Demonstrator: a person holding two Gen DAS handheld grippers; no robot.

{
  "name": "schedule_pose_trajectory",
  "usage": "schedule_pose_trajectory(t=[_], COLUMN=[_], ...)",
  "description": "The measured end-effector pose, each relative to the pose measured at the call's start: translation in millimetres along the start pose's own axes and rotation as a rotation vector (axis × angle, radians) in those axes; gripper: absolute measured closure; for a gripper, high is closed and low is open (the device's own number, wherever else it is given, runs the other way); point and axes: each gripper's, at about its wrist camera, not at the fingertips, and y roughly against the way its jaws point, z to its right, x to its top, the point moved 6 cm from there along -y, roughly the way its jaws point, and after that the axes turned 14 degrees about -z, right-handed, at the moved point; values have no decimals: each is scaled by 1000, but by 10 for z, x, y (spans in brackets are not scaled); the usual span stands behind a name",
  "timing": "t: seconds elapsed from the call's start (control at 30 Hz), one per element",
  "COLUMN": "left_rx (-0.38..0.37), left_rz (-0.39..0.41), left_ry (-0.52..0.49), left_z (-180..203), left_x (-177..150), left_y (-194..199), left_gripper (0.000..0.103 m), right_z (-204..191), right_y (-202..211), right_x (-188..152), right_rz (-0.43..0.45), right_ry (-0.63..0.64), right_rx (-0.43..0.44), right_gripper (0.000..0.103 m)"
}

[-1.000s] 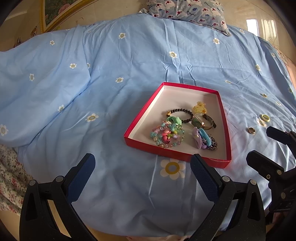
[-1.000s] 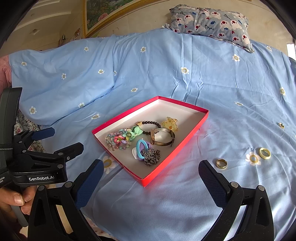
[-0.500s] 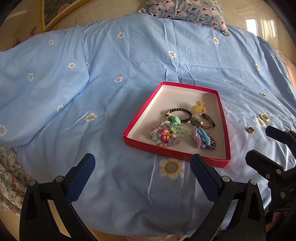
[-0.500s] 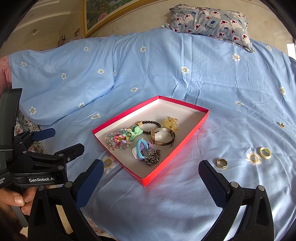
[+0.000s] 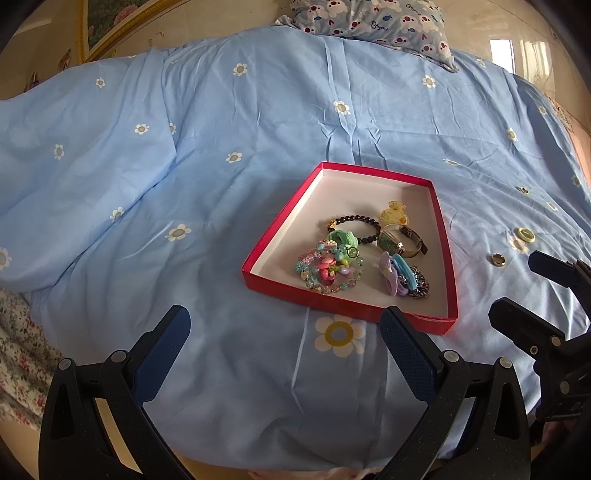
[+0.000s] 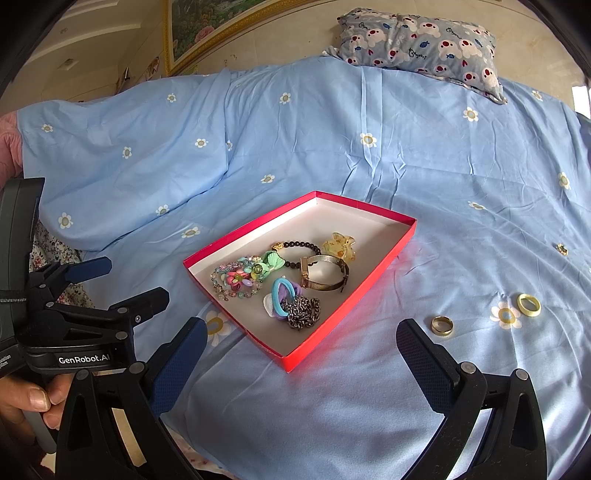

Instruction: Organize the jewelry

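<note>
Open blue floral bedsheet lies before my spread right gripper; shallow red cardboard tray walls the left, two gold rings ahead.

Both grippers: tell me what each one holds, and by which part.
Nothing. The left gripper and the right gripper are both open and empty above the blanket.

A cartoon-print pillow lies at the head of the daisy-dotted blue bedspread, below a gilt-framed picture.
</note>
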Motion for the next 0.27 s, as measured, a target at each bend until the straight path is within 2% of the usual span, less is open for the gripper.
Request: schedule_pose_trajectory(t=[0.27], left_rx=[-36], left_rz=[-6], left_ry=[-12], left_z=[81], left_x=[44], left_y=[-58], left_gripper=[0], right_z=[21], right_y=[-38], right_x=[0], right_rz=[-11], right_ry=[-9], right_rx=[3], right_gripper=[0])
